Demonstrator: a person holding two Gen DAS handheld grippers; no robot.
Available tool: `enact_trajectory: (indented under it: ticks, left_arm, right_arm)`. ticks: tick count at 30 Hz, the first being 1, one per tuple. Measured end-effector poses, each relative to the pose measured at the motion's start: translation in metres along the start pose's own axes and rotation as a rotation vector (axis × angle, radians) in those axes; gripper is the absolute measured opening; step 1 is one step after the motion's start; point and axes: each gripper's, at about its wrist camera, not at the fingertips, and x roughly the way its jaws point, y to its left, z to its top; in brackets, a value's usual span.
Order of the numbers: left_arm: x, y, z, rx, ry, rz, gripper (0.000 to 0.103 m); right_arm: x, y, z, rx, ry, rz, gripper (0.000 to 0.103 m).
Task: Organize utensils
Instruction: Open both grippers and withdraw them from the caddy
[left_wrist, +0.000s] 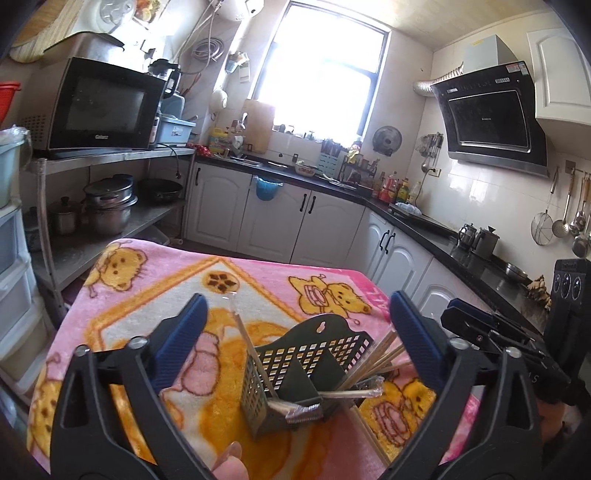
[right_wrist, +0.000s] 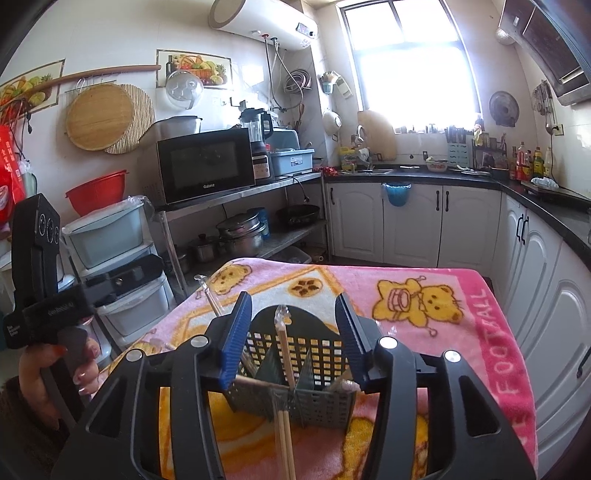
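A dark green perforated utensil caddy (left_wrist: 306, 369) stands on a pink bear-print blanket (left_wrist: 155, 288); it also shows in the right wrist view (right_wrist: 295, 365). Several wrapped chopstick pairs (left_wrist: 373, 360) lean in its compartments. One wrapped pair (left_wrist: 243, 332) leans out toward the left. In the right wrist view a chopstick pair (right_wrist: 285, 354) stands between the fingers. My left gripper (left_wrist: 297, 317) is open around the caddy, touching nothing. My right gripper (right_wrist: 293, 325) is open above the caddy; it shows at the right edge of the left wrist view (left_wrist: 491, 336).
The blanket (right_wrist: 443, 280) covers a small table. A metal rack with a microwave (left_wrist: 99, 107) and pots (left_wrist: 107, 203) stands left. White cabinets (left_wrist: 288, 218) and a black counter (left_wrist: 461, 243) run behind and right. Plastic drawers (right_wrist: 122, 266) stand near the table's left.
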Motion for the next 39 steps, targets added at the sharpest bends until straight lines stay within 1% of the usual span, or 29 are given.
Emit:
enact_trajectory:
  ticks: [6,20,28,39]
  left_arm:
    - [-0.012,0.001,-0.004,-0.011,-0.001,-0.001,0.093]
    - [-0.042,0.005,-0.026,-0.012,-0.003,0.011,0.093]
    - [-0.051,0.003,-0.042,0.000,0.020,0.017,0.093]
    - [-0.061,0.009,-0.059,-0.029,0.046,0.025,0.093]
  right_arm:
    - [-0.010,0.004,-0.011,-0.009,0.008,0.001,0.050]
    - [-0.039,0.021,-0.040,-0.039,0.017,0.020,0.052]
    - [-0.051,0.036,-0.053,-0.069,0.035,0.035,0.054]
    - [-0.059,0.047,-0.072,-0.077,0.075,0.059,0.054]
